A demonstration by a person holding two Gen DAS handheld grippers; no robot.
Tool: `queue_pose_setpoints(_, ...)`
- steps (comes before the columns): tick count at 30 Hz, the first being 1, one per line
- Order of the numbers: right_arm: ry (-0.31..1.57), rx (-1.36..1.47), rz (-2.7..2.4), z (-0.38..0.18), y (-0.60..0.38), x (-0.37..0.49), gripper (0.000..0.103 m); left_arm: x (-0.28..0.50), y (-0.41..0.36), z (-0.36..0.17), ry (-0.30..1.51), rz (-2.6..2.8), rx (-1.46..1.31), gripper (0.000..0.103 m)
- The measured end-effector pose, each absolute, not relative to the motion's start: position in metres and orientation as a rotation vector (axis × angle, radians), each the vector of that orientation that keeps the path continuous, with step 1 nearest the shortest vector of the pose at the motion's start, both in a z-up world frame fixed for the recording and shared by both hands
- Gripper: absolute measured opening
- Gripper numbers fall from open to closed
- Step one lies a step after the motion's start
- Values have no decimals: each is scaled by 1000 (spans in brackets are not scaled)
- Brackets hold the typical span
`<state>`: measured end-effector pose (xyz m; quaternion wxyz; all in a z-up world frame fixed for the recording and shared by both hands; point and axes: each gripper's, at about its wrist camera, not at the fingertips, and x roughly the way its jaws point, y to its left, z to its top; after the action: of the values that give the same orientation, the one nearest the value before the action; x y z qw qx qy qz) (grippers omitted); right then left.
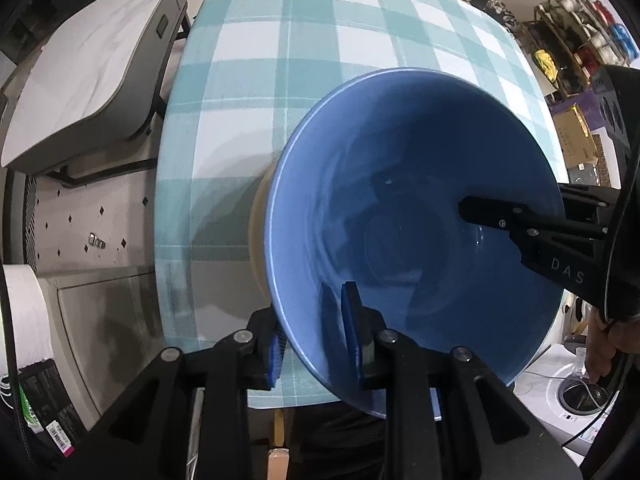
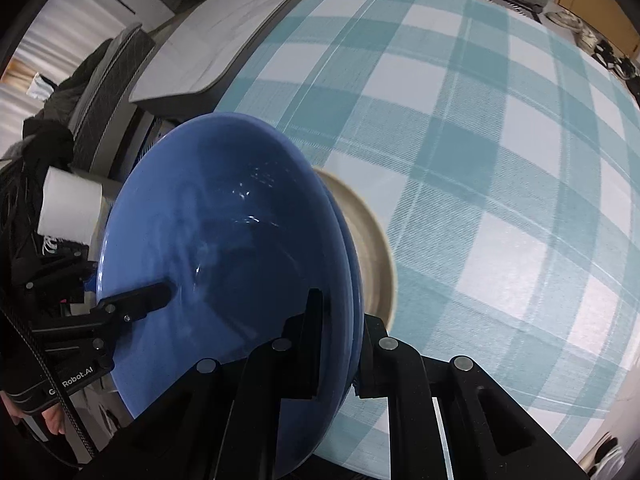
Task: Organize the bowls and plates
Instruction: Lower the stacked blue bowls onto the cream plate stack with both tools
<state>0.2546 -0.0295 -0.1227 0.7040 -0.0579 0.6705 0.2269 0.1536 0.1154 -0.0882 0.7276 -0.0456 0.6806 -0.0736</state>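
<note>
We hold one blue bowl [image 1: 400, 216] between two hand-held grippers, and every position below is given relative to that bowl. The left hand-held gripper [image 1: 316, 344] straddles the bowl's near rim, one blue-padded finger inside the wall and one outside, its jaws narrowed onto the wall. The right hand-held gripper [image 2: 340, 344] clamps the opposite rim the same way, its jaws almost fully drawn together on the thin wall. We judge that gripping two opposed points of the rim keeps a wide, heavy bowl level and stops it pivoting about a single grip. The bowl hangs above the counter [image 1: 280, 60], which carries a teal-and-white checked cloth. The bowl's beige foot [image 2: 372, 240] shows clear of the cloth beneath the blue wall, so we read the bowl as lifted, not resting. No plate or second bowl is visible near it; the stacking place cannot be determined. Beyond the bowl's left side, off the counter, stand a white lidded appliance [image 1: 92, 76] and a paper roll [image 2: 72, 208].
</note>
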Motion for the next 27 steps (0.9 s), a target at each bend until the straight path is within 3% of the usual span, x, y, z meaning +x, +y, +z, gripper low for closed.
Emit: queue_pose_setpoints(27, 1546, -125, 510, -150, -31, 256, 12, 153, 117, -109, 1512, -217, -152, 28)
